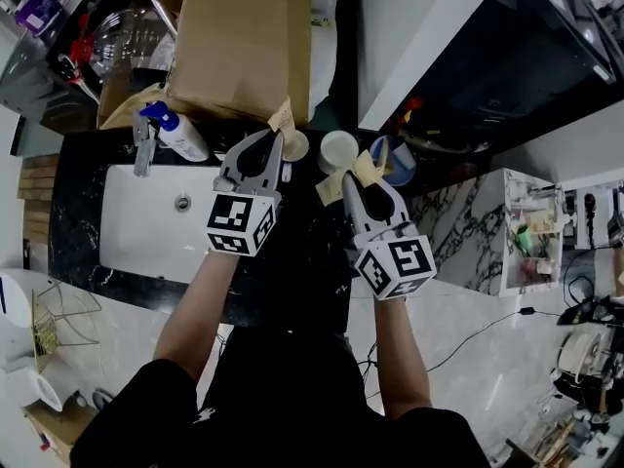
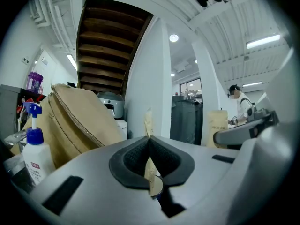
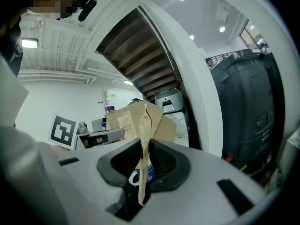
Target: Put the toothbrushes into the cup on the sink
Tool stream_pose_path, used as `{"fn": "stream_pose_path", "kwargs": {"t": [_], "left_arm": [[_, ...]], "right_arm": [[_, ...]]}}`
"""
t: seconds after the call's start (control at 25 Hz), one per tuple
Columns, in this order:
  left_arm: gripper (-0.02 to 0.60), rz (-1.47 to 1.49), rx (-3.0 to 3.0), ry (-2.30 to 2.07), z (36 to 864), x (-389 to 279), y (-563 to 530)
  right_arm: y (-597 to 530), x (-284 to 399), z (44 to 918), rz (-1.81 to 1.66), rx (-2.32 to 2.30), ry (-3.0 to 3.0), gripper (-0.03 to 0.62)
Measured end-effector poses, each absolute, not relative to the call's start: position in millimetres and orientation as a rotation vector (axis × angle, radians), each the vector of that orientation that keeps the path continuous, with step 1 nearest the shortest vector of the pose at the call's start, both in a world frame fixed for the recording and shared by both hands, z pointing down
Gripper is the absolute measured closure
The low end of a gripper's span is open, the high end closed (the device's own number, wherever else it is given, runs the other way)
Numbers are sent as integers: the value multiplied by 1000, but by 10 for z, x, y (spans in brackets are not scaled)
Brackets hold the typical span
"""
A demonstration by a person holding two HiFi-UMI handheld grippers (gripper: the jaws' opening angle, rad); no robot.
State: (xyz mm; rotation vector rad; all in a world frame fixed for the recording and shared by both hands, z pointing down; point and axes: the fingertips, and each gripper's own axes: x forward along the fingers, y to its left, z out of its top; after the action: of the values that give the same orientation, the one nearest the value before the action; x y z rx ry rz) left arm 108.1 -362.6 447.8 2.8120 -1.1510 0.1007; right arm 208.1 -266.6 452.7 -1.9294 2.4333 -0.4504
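In the head view both grippers hover over the black counter beside the white sink (image 1: 136, 232). My left gripper (image 1: 277, 138) is shut on a tan paper-wrapped toothbrush (image 1: 283, 117), seen edge-on between the pads in the left gripper view (image 2: 149, 170). My right gripper (image 1: 353, 179) is shut on a second tan wrapped toothbrush (image 1: 365, 168), which stands upright between its pads (image 3: 145, 125). A white cup (image 1: 338, 151) stands on the counter between and just beyond the two tips. A blue cup (image 1: 396, 161) sits to its right and shows below the right jaws (image 3: 148, 173).
A soap pump bottle (image 1: 177, 133) with a blue top and a chrome faucet (image 1: 144, 146) stand behind the sink. A big cardboard box (image 1: 244, 42) leans at the back. A small tan dish (image 1: 296, 145) sits left of the white cup. A white cabinet (image 1: 526, 232) stands at right.
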Motion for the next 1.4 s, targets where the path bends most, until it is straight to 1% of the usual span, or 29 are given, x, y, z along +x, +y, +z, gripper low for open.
{"fn": "stream_pose_path", "kwargs": {"t": [0.84,1.4], "left_arm": [[578,175,2718,-1111,5013,1115,-3774],[577,186,2661,-1127,5185,1049,-3862]], "right_arm": [[-2775,2020,4732,-527,-1961,2417,534],[-2804,2001,4785,-546,-1983,2402,534]]}}
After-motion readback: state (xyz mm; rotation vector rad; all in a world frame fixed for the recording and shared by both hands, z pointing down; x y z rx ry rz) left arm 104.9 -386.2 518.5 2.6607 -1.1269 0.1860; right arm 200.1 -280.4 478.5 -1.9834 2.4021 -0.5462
